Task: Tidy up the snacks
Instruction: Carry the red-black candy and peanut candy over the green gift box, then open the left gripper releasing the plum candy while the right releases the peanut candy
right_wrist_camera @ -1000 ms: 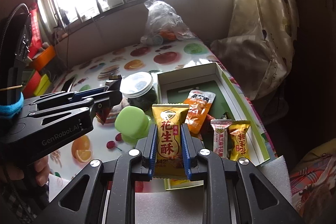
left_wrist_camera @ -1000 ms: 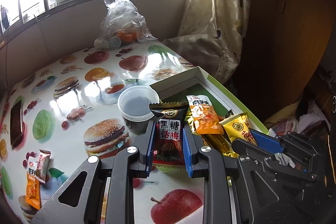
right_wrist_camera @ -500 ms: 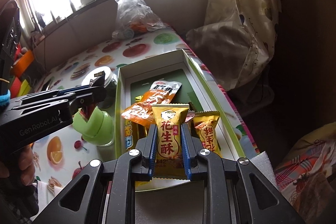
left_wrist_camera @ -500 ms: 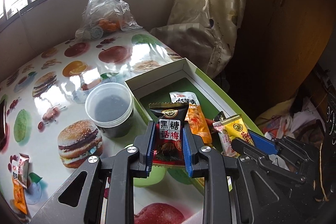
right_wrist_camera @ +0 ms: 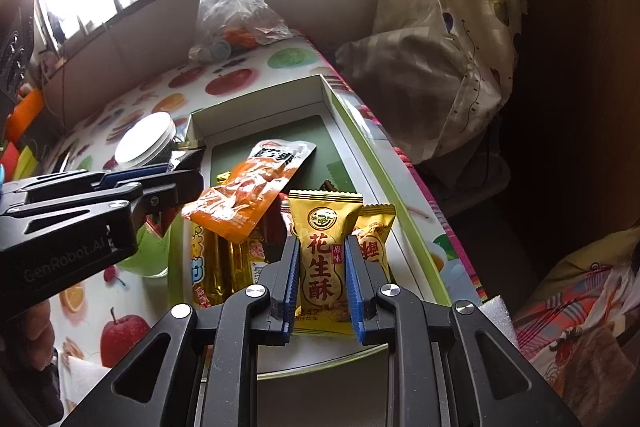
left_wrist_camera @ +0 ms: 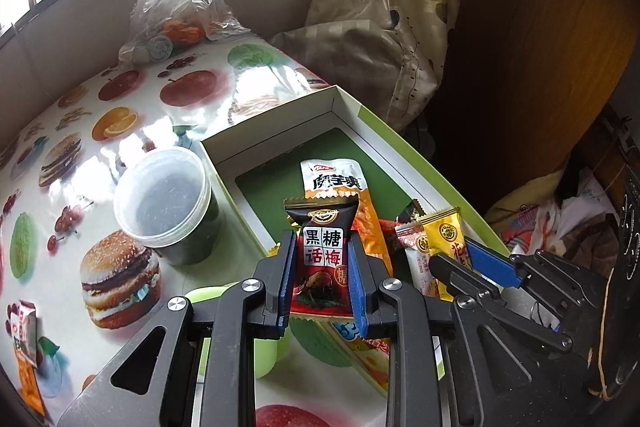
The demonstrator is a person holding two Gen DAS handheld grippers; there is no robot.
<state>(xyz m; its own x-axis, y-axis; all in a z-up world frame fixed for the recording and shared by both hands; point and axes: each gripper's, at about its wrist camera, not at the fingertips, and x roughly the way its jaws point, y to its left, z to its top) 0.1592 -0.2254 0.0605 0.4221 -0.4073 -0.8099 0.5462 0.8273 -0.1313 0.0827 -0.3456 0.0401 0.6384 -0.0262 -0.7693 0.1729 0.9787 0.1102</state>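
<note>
My left gripper [left_wrist_camera: 322, 247] is shut on a black and red candy packet [left_wrist_camera: 322, 259], held over the near left edge of the green-lined box [left_wrist_camera: 280, 183]. My right gripper [right_wrist_camera: 323, 249] is shut on a yellow peanut-crisp packet [right_wrist_camera: 323, 255], held above the box's [right_wrist_camera: 336, 143] near end. In the box lie an orange packet [left_wrist_camera: 340, 183], also in the right wrist view [right_wrist_camera: 248, 191], and several small yellow, gold and red packets [right_wrist_camera: 374, 239]. The left gripper also shows in the right wrist view [right_wrist_camera: 184, 179].
A lidded plastic jar [left_wrist_camera: 164, 203] and a green cup [left_wrist_camera: 256, 343] stand left of the box on the fruit-print tablecloth [left_wrist_camera: 120, 95]. Loose snack packets [left_wrist_camera: 24, 331] lie far left. A plastic bag [left_wrist_camera: 176, 7] sits by the window. A curtain [left_wrist_camera: 392, 27] hangs at right.
Both grippers, each still holding its packet, have moved right and forward over the box. The jar and table have shifted left in both views.
</note>
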